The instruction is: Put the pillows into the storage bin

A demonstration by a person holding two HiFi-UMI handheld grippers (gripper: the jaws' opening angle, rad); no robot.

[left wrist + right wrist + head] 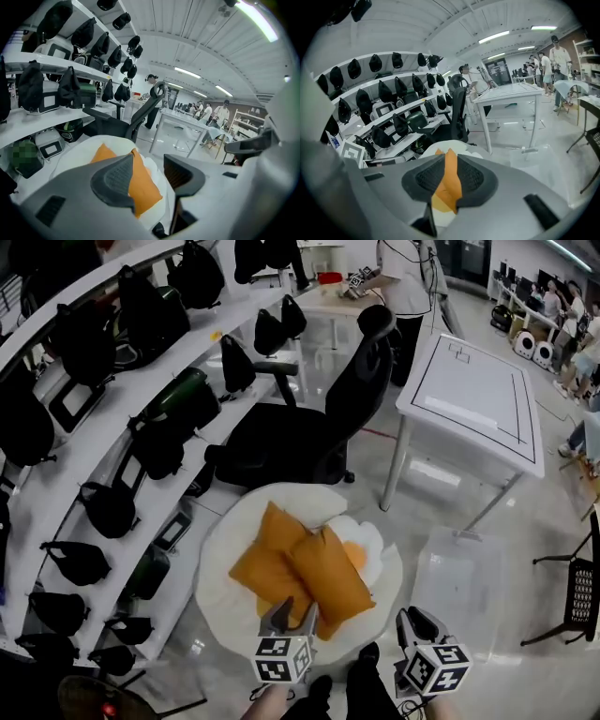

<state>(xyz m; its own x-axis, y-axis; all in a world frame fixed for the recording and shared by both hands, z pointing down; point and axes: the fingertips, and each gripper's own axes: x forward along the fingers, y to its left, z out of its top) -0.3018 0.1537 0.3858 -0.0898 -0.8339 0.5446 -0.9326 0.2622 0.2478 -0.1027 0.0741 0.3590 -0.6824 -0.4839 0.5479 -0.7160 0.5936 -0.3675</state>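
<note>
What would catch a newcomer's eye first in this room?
Two bright orange pillows overlap on a round white mat, low in the middle of the head view. Curved white shelves lined with black bags sweep along the left, and a clear bin stands right of the mat.

Glossy pale floor [525, 681] carries a round white cushion [220, 549], clear bin [464, 587] just beside it on my right. On the cushion I see two orange pillows [328, 582] overlapping, an egg pillow [370, 540] touching them.
</note>
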